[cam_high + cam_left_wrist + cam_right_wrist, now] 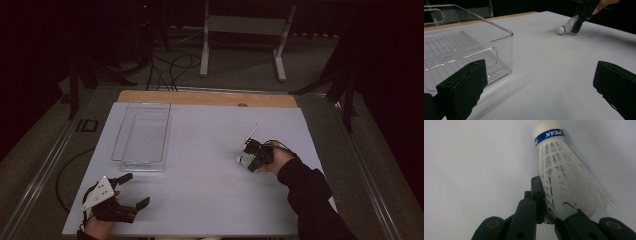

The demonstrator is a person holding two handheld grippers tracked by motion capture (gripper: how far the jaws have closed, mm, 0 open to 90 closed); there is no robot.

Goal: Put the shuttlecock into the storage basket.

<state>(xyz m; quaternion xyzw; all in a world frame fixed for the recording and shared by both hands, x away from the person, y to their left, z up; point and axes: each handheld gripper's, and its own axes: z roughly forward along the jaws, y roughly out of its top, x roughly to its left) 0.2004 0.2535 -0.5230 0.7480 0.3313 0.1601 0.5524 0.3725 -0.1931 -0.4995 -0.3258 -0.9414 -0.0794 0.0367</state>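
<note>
A white plastic shuttlecock (564, 182) with a blue band below its cork lies low over the white mat, cork pointing away from me. My right gripper (549, 217) is shut on its skirt, which is pinched between the two black jaws. In the high view that gripper (252, 157) is right of centre, with the shuttlecock (241, 159) sticking out to its left. The left gripper view shows the shuttlecock (566, 27) far off at the top. My left gripper (136, 189) rests open at the front left corner, jaws wide apart with nothing between them (539, 85).
An empty clear plastic bin (142, 165) stands at the mat's left, just beyond my left gripper (499, 57). A thin white stick (252, 134) lies just behind the right gripper. The white mat (210, 190) covers a wooden table (200, 97).
</note>
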